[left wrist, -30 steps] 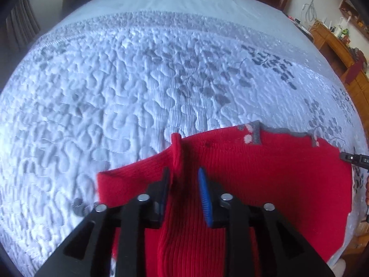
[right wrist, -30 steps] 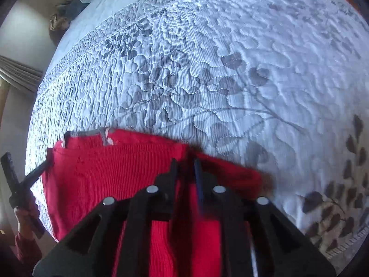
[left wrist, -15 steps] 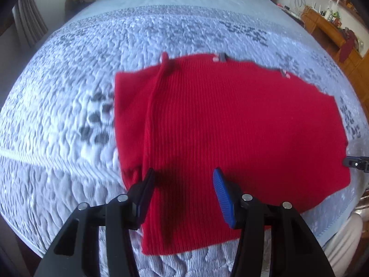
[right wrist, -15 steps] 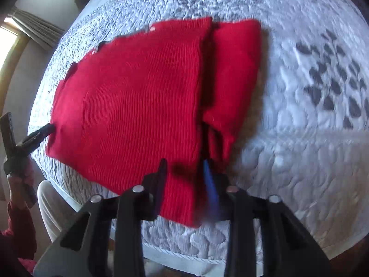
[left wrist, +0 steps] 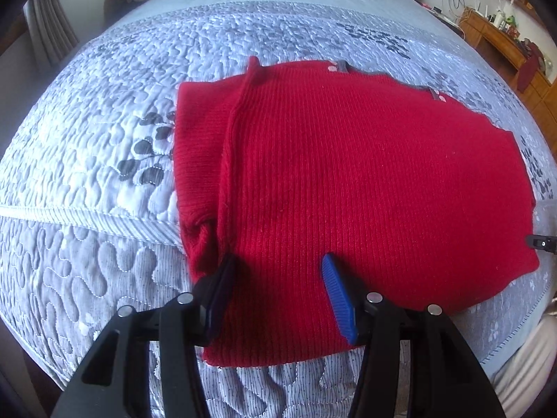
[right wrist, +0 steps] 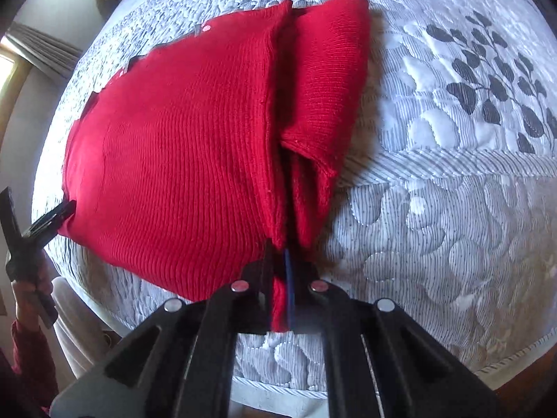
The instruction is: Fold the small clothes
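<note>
Left wrist view: a red knitted sweater (left wrist: 348, 188) lies folded flat on the bed (left wrist: 87, 181), on its grey quilted cover with a dark leaf print, close to the bed's near edge. A sleeve is folded in along the sweater's left side, forming a raised ridge. The left gripper (left wrist: 278, 289) hovers over the sweater's near hem with its jaws about half apart, having just been opening; knit lies below the gap, but neither pad presses on it. At the sweater's right edge the tip of the other gripper shows. A wooden cabinet (left wrist: 504, 41) stands beyond the bed, far right of the sweater.

Right wrist view: the right gripper (right wrist: 280, 261) is closed tight on the sweater (right wrist: 181, 146) at its near right corner, where the folded-in sleeve meets the body; its jaws have just been closing, with red knit pinched between them. The left gripper (right wrist: 52, 219) sits at the sweater's far left edge, held by a hand (right wrist: 31, 289) in a red sleeve.
</note>
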`<state>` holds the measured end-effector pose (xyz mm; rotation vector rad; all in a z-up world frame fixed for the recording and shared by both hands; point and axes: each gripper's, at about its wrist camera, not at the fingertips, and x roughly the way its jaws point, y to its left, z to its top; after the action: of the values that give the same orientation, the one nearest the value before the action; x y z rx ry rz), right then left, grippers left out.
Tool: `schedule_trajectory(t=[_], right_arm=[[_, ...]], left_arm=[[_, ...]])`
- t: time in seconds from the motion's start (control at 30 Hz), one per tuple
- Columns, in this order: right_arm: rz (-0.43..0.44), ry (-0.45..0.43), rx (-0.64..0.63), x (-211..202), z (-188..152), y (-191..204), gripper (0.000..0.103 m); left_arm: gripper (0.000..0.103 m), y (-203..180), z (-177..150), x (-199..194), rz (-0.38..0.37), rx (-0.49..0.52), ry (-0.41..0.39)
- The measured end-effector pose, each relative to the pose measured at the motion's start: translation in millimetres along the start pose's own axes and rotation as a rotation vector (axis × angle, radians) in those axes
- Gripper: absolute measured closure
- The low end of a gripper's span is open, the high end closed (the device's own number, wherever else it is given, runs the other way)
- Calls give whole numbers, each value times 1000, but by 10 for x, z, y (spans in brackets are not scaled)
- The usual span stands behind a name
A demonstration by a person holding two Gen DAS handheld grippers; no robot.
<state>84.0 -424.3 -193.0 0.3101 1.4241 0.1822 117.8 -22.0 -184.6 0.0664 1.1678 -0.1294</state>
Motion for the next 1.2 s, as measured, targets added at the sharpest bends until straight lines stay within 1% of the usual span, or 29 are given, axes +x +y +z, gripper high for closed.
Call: schedule_trajectory(t=[0.1, 0.2, 0.23, 0.3, 0.33, 0.43, 0.5, 0.57, 0.7, 0.87, 1.0, 1.2], right_arm=[[-14, -11, -2, -5, -16, 32, 98], [-14, -31, 1, -82, -49, 25, 92], [-20, -43, 1, -134, -54, 33, 84], [-23, -69, 0, -234, -67, 54, 82], [-23, -78, 0, -280, -72, 69, 82], [21, -108, -7, -436, -106, 171, 82], [36, -107, -42, -470, -143, 285, 82], [38, -85, -75, -418, -179, 419, 82], [-9, -55, -107, -255, -187, 540, 82], [-25, -17, -81, -55, -181, 536, 82], [-40, -18, -70, 5, -165, 525, 84], [-80, -30, -80, 105, -165, 575, 84]], left_arm=[[51, -34, 20, -91, -1, -33, -8], [51, -80, 31, -217, -28, -53, -34], [51, -101, 37, -258, -34, -55, -43], [51, -166, 46, -355, -35, -51, -61], [51, -187, 42, -389, -35, -47, -65], [51, -266, 38, -487, -35, -37, -85], [51, -306, 27, -518, -40, -35, -87], [51, -327, 19, -531, -43, -39, -90], [51, -349, -20, -505, -31, -28, -90], [50, -326, -26, -382, -23, -24, -64], [50, -310, -41, -273, -24, -31, -46], [50, -319, -84, -134, -22, -28, -20]])
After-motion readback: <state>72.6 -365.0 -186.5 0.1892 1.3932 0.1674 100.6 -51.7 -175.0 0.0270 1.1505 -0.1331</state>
